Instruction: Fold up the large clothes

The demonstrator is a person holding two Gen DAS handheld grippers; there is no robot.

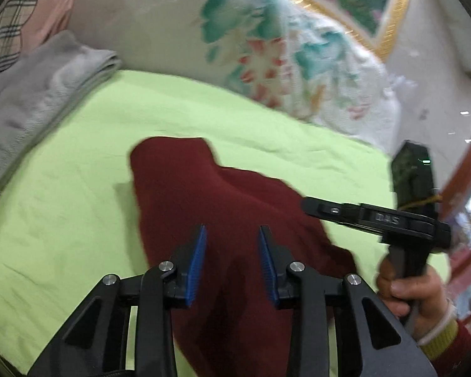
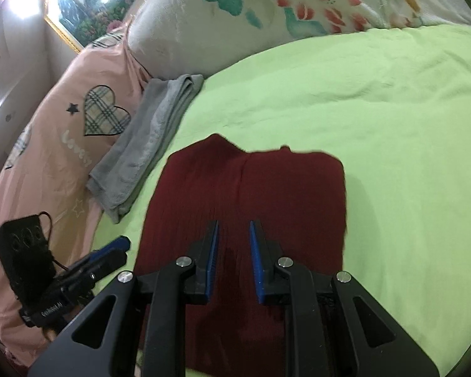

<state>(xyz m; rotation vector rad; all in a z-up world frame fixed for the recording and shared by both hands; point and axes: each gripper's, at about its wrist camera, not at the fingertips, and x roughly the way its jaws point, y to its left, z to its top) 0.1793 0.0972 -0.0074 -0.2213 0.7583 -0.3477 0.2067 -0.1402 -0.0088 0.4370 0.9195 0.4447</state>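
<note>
Light green bedsheet, wrinkled, filling most of both views and carrying everything else. Along the top of both frames, a big white pillow with a teal and red flower print, resting at the far edge of the sheet. At the left of the right wrist view, pink bedding with a plaid heart patch, a small dark star and pale lettering; only a corner of it in the upper left of the left wrist view.

In the lower middle of both frames, a dark red garment lying flat on the sheet, folded into a rough rectangle with a seam or crease running down its middle in the right wrist view; more irregular outline in the left wrist view, with a narrower lobe toward the top.

Just left of the garment, a folded grey towel, lying partly on the pink bedding and partly on the sheet, near the garment but apart from it.

In the upper corner behind the pillows, a gold-framed landscape painting.

Left gripper at bottom centre of its own view, blue-padded fingers spread, nothing between them, garment beneath; contact with the cloth impossible to tell. Right gripper likewise spread and empty over the garment, seen also at the right of the left wrist view, gripped by a right hand in a yellow-cuffed red sleeve.
</note>
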